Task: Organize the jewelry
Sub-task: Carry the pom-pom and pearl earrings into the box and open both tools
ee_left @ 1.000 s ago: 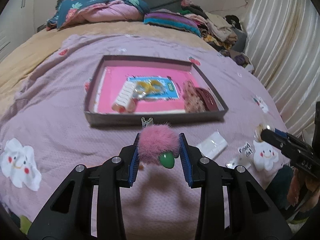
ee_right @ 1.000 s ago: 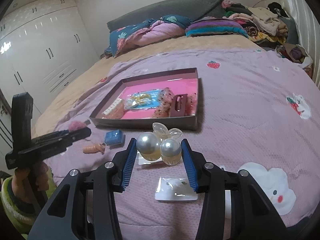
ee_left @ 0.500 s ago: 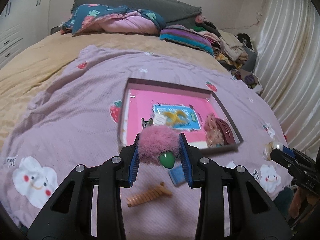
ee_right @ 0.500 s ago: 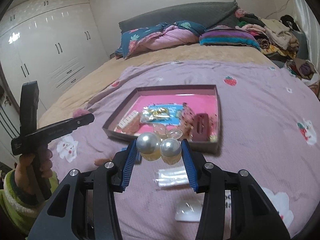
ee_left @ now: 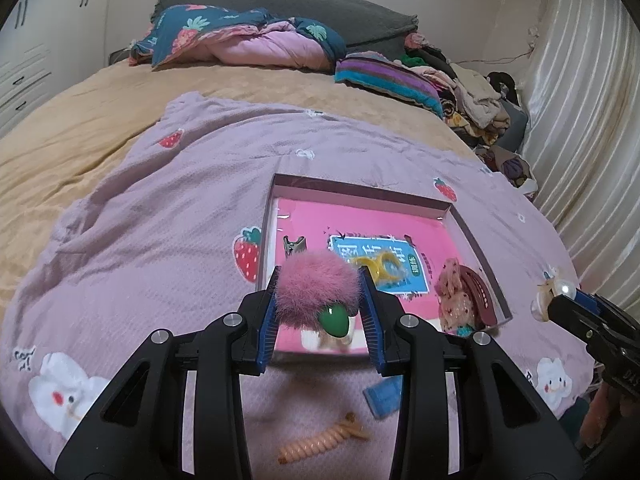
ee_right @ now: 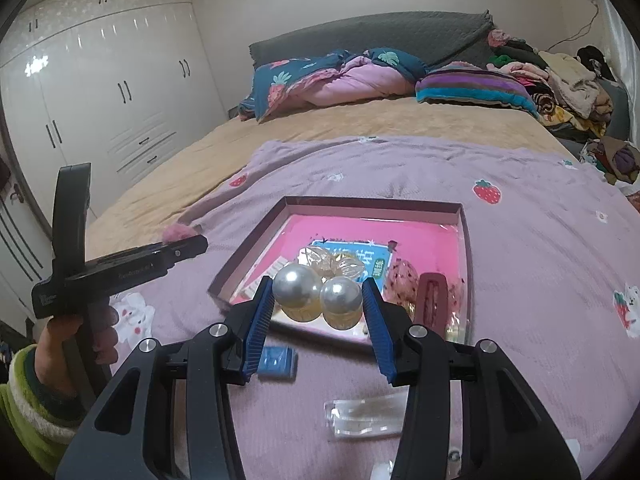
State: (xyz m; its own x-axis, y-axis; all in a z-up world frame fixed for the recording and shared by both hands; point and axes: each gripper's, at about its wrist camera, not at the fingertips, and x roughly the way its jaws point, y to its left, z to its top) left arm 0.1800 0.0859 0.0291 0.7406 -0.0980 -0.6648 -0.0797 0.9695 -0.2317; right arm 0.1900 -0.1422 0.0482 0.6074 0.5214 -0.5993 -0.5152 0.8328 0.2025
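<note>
My left gripper (ee_left: 320, 304) is shut on a fluffy pink pom-pom hair clip (ee_left: 316, 290) with a green bead, held above the near edge of the pink-lined box (ee_left: 360, 194). My right gripper (ee_right: 318, 304) is shut on a pearl hair clip (ee_right: 296, 290) with two large pearls and a clear bow, also above the box's near edge (ee_right: 372, 204). The box holds a blue card with yellow rings (ee_left: 380, 264), a dotted scrunchie (ee_left: 454, 300) and a dark red clip (ee_right: 430, 300). The right gripper shows at the right in the left wrist view (ee_left: 560, 300).
On the purple blanket before the box lie a blue square item (ee_right: 276, 362), an orange spiral hair tie (ee_left: 320, 442) and a clear plastic packet (ee_right: 366, 418). Pillows and piled clothes (ee_left: 476, 92) lie at the bed's far end. A white wardrobe (ee_right: 100, 100) stands at the left.
Both grippers have risen and moved forward toward the box, each keeping its clip. The box now sits closer under the fingertips.
</note>
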